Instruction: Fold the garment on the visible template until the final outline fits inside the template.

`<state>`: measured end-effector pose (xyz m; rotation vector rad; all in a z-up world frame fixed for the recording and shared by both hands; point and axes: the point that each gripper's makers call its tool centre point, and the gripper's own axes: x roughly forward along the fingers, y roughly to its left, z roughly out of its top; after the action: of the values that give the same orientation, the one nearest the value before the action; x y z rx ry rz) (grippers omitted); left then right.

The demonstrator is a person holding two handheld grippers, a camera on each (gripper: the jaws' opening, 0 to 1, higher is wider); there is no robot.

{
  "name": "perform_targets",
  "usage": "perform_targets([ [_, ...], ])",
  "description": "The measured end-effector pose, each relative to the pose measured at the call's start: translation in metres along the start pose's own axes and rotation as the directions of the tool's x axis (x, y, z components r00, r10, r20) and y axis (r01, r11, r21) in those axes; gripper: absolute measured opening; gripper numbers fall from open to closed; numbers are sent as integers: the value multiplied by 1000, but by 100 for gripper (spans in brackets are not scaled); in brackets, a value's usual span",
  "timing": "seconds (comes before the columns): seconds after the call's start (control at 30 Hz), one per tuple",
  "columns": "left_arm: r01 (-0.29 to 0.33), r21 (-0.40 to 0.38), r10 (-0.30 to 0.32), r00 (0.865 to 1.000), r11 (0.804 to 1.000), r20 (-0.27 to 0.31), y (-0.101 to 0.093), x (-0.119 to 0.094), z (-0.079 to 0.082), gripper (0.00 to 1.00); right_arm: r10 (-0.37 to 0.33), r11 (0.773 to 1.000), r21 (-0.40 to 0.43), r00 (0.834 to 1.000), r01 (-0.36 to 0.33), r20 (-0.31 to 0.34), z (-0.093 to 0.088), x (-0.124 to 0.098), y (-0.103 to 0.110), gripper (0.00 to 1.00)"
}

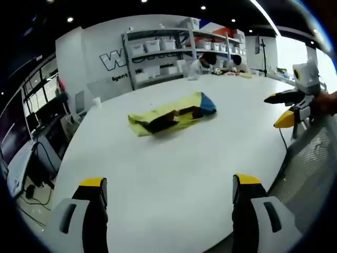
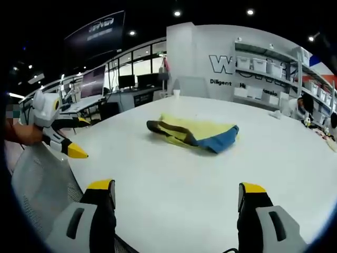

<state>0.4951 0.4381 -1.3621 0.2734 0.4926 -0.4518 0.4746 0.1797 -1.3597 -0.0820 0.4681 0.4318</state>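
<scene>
Hovering wide open and empty, both tools (image 1: 168, 190) (image 2: 176, 195) face the crumpled garment (image 1: 172, 113).

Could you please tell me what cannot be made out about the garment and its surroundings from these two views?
- Garment: bunched on the table in both views; its type and underside are hidden by its own folds.
- Template: no outline can be made out on the white table in either view.
- Wall lettering: right gripper view, partly blocked by shelves.
</scene>
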Motion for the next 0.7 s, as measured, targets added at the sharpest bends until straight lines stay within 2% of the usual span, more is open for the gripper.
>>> perform_targets([
  [0.4, 5, 8, -5, 1000, 1000, -11, -2, 0, -2, 99, 1, 1000, 6, 1000, -1, 0, 0, 0, 0, 96],
  [0.7, 3, 22, -2, 1000, 1000, -12, -2, 0, -3, 99, 5, 1000, 13, 1000, -5, 24, 4, -1, 1, 96],
])
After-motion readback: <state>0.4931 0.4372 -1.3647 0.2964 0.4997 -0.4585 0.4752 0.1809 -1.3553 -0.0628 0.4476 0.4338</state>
